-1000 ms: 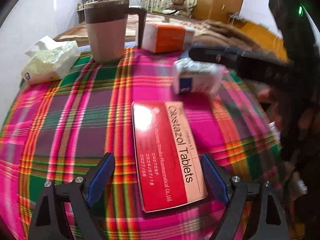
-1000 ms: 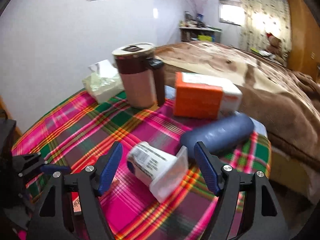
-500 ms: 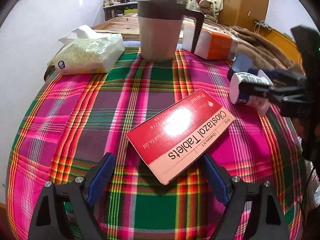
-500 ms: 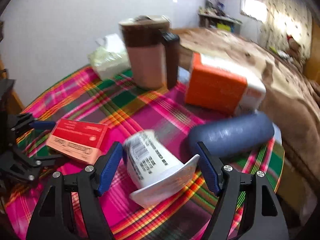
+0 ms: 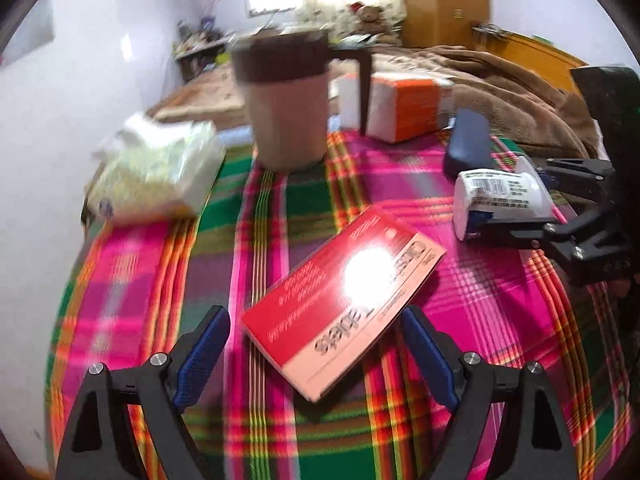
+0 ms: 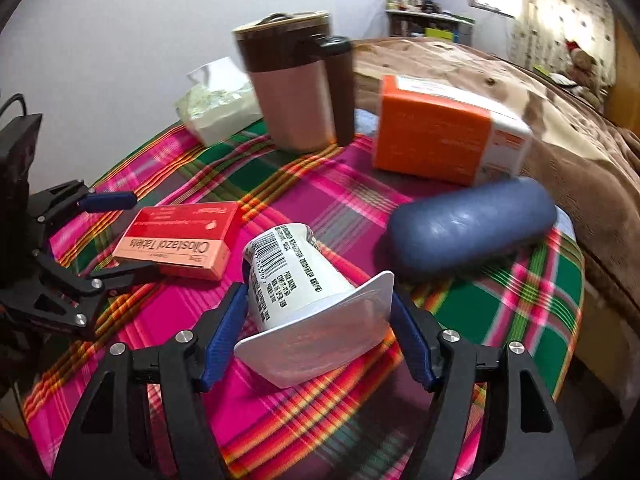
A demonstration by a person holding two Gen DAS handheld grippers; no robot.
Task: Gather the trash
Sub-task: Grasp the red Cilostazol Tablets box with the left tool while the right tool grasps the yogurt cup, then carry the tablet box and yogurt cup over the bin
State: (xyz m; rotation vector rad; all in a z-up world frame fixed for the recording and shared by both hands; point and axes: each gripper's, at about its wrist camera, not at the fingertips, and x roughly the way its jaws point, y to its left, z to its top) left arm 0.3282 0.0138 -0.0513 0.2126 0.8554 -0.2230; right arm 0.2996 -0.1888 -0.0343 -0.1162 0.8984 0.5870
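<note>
A red and pink tablet box lies flat on the plaid tablecloth. My left gripper is open and low over the table, and the box's near end lies between its fingers without touching the blue pads. A white yogurt cup with a barcode lies on its side, lid toward the camera. My right gripper straddles it, its jaws closing, with the pads right beside the cup's wall and lid rim. From the left wrist the cup shows inside the right gripper. The left gripper frames the box.
A brown and pink lidded mug stands at the back. A tissue pack lies to its left and an orange and white box to its right. A dark blue case lies just beyond the cup. A bed with a brown blanket borders the table.
The left gripper swung round and the tablet box now lies diagonally between its fingers. The right gripper moved in around the yogurt cup and its fingers narrowed on it.
</note>
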